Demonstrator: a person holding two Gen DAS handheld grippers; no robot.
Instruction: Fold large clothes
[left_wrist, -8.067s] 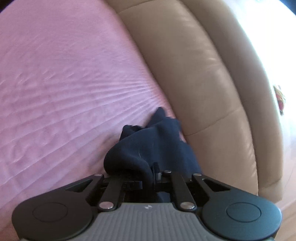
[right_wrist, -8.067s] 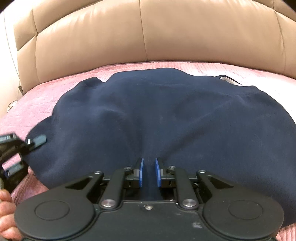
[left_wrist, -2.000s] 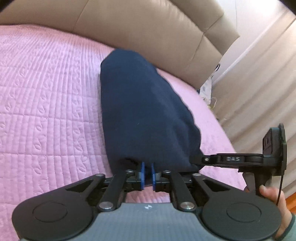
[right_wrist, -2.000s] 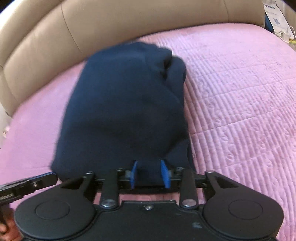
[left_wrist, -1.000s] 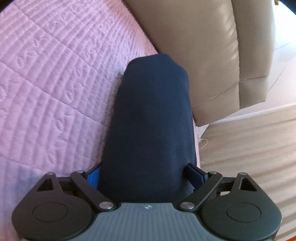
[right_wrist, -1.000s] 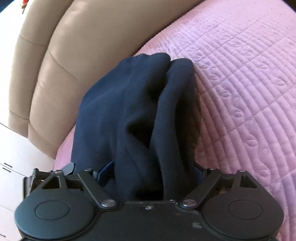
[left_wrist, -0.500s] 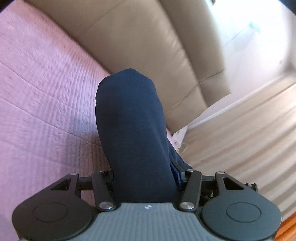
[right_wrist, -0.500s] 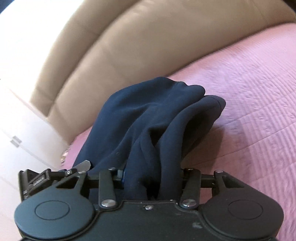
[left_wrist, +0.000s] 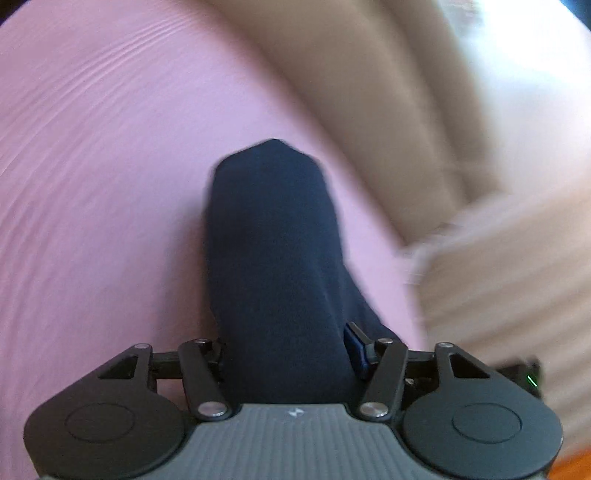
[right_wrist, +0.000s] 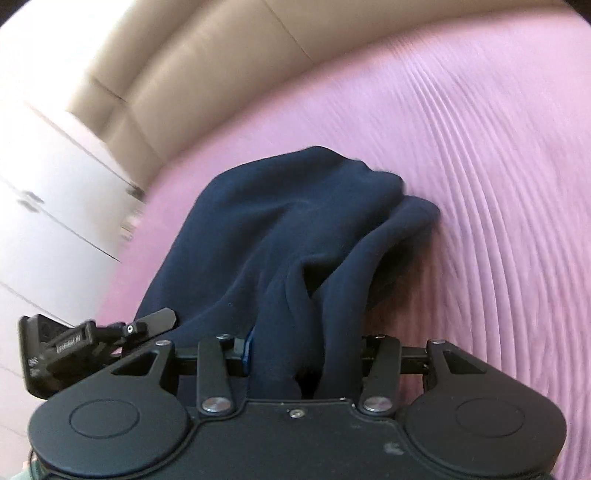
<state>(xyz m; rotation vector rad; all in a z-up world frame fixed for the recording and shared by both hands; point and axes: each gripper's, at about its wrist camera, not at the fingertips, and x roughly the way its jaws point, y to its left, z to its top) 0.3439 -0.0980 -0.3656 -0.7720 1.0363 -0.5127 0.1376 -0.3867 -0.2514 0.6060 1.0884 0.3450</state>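
A folded dark navy garment (left_wrist: 273, 236) is held as a thick bundle above the pink quilted bedspread (left_wrist: 92, 177). My left gripper (left_wrist: 286, 354) is shut on one end of the bundle, its blue pad (left_wrist: 354, 345) pressed against the cloth. My right gripper (right_wrist: 304, 352) is shut on the other end of the garment (right_wrist: 295, 229), whose loose folds hang forward over the bedspread (right_wrist: 498, 184). The left gripper's body (right_wrist: 92, 339) shows at the left in the right wrist view. Both views are motion-blurred.
A tan leather headboard (left_wrist: 369, 110) runs behind the bed and also shows in the right wrist view (right_wrist: 207, 74). White cupboard doors (right_wrist: 44, 206) stand at the left. A beige ribbed curtain (left_wrist: 498, 277) hangs beside the bed.
Both grippers have swung with the bundle, so the views now look down more on the bedspread. The grip on the garment is unchanged from half a second ago.
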